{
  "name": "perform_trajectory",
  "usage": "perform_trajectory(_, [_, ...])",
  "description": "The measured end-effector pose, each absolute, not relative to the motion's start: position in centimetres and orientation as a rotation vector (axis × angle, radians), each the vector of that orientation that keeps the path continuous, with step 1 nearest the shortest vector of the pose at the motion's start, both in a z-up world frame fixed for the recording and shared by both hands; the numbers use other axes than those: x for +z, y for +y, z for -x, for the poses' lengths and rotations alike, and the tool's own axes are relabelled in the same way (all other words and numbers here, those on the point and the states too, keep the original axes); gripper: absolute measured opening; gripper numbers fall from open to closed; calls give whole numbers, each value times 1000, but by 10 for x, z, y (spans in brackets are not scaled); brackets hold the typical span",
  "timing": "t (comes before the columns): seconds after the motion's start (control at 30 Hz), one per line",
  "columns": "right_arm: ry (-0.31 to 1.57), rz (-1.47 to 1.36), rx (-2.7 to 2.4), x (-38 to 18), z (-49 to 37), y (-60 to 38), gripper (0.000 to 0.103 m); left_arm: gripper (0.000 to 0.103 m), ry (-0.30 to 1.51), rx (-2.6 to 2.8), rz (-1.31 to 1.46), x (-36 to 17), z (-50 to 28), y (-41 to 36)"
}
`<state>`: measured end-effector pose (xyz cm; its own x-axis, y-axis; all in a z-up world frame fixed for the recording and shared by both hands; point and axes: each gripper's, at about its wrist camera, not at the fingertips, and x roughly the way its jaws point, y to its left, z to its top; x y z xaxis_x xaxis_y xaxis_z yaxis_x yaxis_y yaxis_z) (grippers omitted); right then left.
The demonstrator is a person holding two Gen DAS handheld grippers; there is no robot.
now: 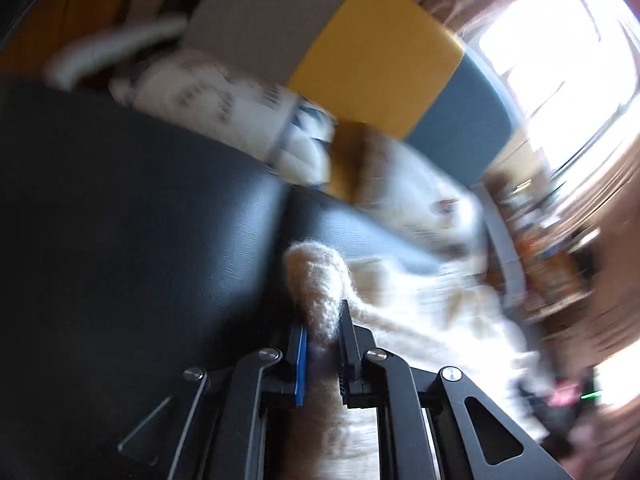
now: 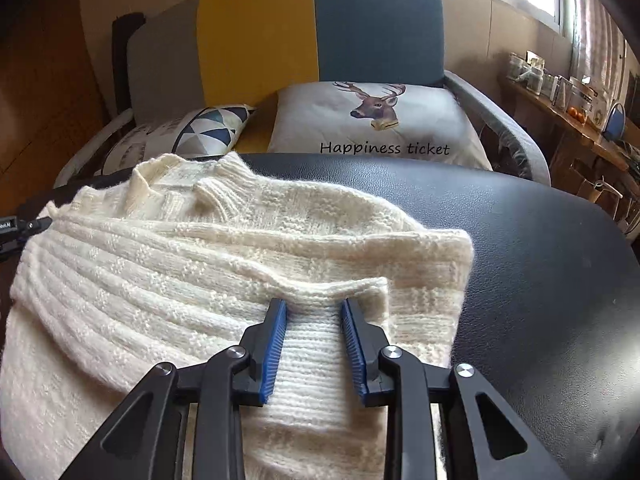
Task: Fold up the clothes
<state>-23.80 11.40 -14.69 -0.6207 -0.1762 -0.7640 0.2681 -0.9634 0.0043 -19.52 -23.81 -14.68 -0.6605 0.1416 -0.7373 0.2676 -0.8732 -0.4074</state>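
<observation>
A cream knitted sweater (image 2: 224, 264) lies partly folded on a black leather surface (image 2: 540, 280), collar toward the far left. My right gripper (image 2: 314, 308) is open, its blue-padded fingers (image 2: 276, 340) resting on the sweater's ribbed hem fold. In the blurred left wrist view, my left gripper (image 1: 324, 320) is shut on a bunched edge of the sweater (image 1: 320, 280) and holds it over the black surface (image 1: 120, 220). The left gripper's tip shows in the right wrist view (image 2: 24, 228) at the sweater's left edge.
Behind the black surface stands a sofa with a grey, yellow and teal back (image 2: 320, 28). A deer cushion (image 2: 380, 124) and a triangle-patterned cushion (image 2: 208, 128) lie on it. A cluttered wooden shelf (image 2: 568, 108) runs along the right under a bright window.
</observation>
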Motion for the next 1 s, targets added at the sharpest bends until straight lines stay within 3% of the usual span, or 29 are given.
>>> perform_trajectory(0.1, [212, -1214, -2636, -146, 235, 109, 28, 16, 631, -2693, -1255, -150, 194, -226])
perform_trajectory(0.23, [167, -1237, -2599, -137, 239, 114, 29, 29, 751, -2661, -1203, -133, 185, -231])
perform_trajectory(0.4, [112, -1173, -2562, -118, 212, 113, 29, 39, 731, -2807, -1150, -115, 140, -212])
perform_trajectory(0.77, [180, -1230, -2570, -138, 185, 102, 30, 39, 385, -2782, -1278, -145, 117, -161])
perform_trajectory(0.9, [7, -1219, -2510, -116, 160, 135, 30, 39, 543, -2750, -1251, -135, 104, -170])
perform_trajectory(1.0, [-165, -1211, -2421, -107, 123, 180, 35, 49, 686, -2762, -1183, -126, 64, -183])
